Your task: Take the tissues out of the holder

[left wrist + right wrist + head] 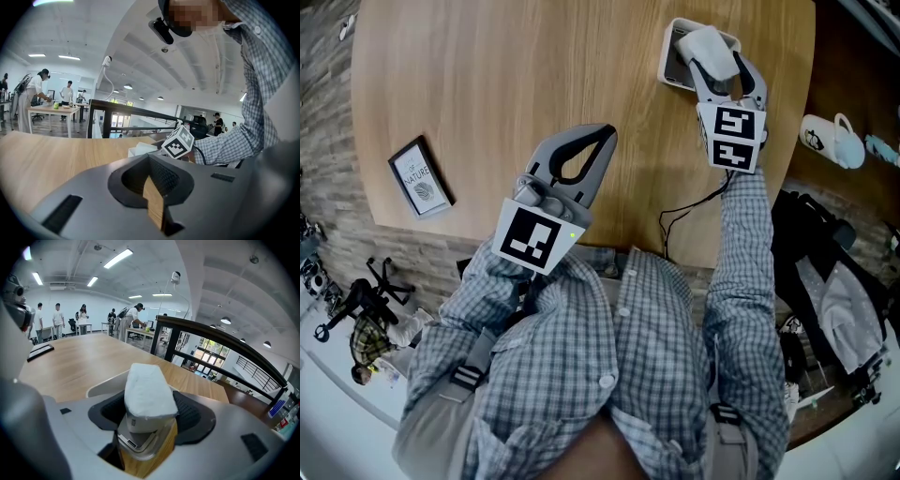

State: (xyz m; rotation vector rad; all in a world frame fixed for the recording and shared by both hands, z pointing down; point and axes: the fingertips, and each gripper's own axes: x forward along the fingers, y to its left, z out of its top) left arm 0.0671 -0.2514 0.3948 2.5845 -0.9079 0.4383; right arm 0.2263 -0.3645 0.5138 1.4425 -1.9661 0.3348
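Head view: we see a round wooden worktop (506,66). The left gripper (602,141) hangs over its near edge, fingers together and nothing in them. The right gripper (722,80) is at the far right of the worktop, clamped on a white tissue pack (711,47). The pack sits just over the holder (675,58), a pale open box with a dark inside. Only this view gives us the framed picture (422,178) lying flat at the left edge, well apart from both grippers, a thin black cable (689,211) running off the near edge, and a white mug (830,141) off the worktop to the right. Left gripper view: the left gripper (151,168) shows fingers closed with only a wedge of wood grain in the slot. Beyond them we get the right gripper's marker cube (178,142) and a bit of white holder (140,150) just beside it. This view alone shows people (42,93) standing at a distant table. Right gripper view: the right gripper (150,420) has both ribbed pads (193,414) pressed on the sides of the tissue pack (147,390), which stands upright between them. The curved holder rim (101,384) shows behind and left of the pack. We cannot tell from here whether the pack's lower end is clear of the holder. The framed picture (40,351) appears small at far left.
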